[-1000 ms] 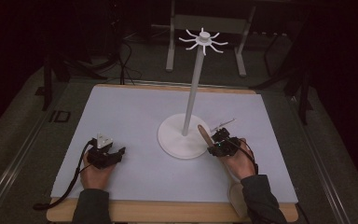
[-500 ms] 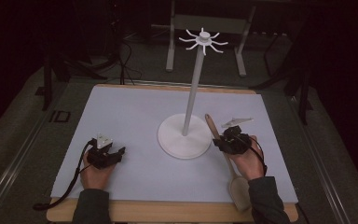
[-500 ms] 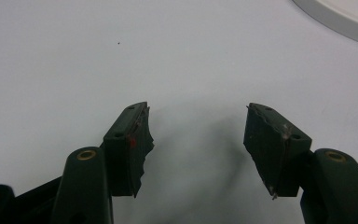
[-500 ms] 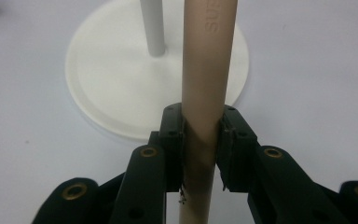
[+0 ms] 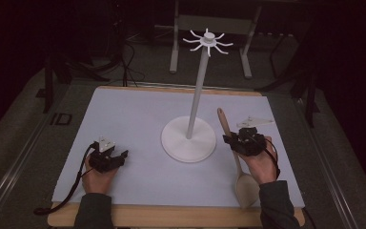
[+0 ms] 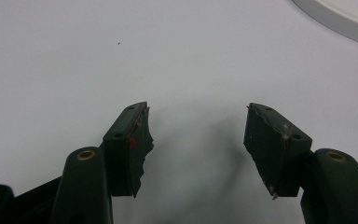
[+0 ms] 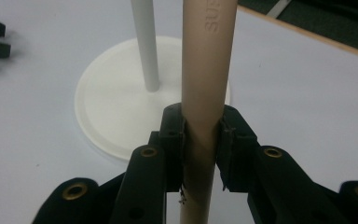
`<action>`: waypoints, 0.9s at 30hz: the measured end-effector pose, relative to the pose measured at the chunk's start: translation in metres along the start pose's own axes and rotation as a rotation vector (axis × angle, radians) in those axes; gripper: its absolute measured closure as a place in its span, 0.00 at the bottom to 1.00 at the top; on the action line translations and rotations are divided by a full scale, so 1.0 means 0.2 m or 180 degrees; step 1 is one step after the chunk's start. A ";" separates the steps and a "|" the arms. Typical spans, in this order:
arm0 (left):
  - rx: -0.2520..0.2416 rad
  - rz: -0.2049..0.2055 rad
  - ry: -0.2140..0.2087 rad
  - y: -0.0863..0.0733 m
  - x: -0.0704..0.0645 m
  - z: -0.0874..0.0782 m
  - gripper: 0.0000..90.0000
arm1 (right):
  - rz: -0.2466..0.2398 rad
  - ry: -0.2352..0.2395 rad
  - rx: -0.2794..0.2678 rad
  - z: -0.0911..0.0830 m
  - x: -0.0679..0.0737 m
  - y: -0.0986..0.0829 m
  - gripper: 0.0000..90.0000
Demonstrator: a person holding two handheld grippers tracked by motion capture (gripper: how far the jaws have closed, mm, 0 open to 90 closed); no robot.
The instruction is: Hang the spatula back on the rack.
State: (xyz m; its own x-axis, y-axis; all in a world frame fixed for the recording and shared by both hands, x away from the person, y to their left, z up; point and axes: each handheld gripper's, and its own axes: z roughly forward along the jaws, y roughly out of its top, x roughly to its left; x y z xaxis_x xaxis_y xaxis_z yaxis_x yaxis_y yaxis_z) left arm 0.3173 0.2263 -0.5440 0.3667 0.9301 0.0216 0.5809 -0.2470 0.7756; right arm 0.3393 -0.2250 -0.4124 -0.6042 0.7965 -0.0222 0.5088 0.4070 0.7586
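A beige wooden spoon point(image 5: 244, 183) is held off the table at the right, handle end pointing away, bowl toward the person. My right gripper point(image 5: 234, 141) is shut on its handle point(image 7: 204, 74). A white stand point(image 5: 188, 139) with a round base, a tall pole and a ring of hooks on top point(image 5: 208, 40) sits mid-table, just left of the spoon; its base point(image 7: 116, 116) and pole lie beyond the right jaws. My left gripper point(image 5: 120, 156) rests near the front left of the mat, open, with bare mat between its fingers point(image 6: 129, 140).
A pale mat point(image 5: 138, 114) covers the wooden tabletop point(image 5: 171, 218). A cable point(image 5: 66, 195) trails from the left gripper off the front left edge. Metal frame legs point(image 5: 174, 43) stand on the floor behind the table.
My right gripper has moved right and slightly away from the stand's base with the spoon, and the spoon's handle now points more straight away. The left gripper has stayed put.
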 end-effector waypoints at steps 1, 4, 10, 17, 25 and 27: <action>-0.0003 0.0000 0.0001 0.00 0.00 0.00 0.45 | 0.0006 -0.0014 -0.0026 -0.01 0.00 0.00 0.82; 0.0004 0.0004 -0.0001 0.00 0.00 0.00 0.45 | -0.0008 -0.0016 -0.0094 -0.03 0.00 0.01 0.82; 0.0004 0.0003 -0.0001 0.00 0.00 0.00 0.45 | 0.0002 -0.0034 -0.0252 -0.07 -0.01 0.02 0.82; -0.0001 -0.0001 0.0002 0.00 0.00 0.00 0.45 | 0.0030 -0.0004 -0.0435 -0.14 -0.03 0.03 0.82; -0.0006 0.0000 0.0002 0.00 0.00 0.00 0.45 | -0.0013 0.0051 -0.0591 -0.18 -0.04 0.05 0.82; -0.0006 -0.0002 0.0002 0.00 0.00 0.00 0.45 | -0.0022 0.0058 -0.0607 -0.18 -0.04 0.05 0.82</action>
State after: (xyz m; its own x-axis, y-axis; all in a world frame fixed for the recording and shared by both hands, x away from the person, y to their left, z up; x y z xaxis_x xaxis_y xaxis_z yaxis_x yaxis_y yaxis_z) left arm 0.3171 0.2265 -0.5439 0.3659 0.9304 0.0216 0.5798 -0.2460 0.7768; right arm 0.3270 -0.2433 -0.3809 -0.6192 0.7850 -0.0173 0.3801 0.3189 0.8682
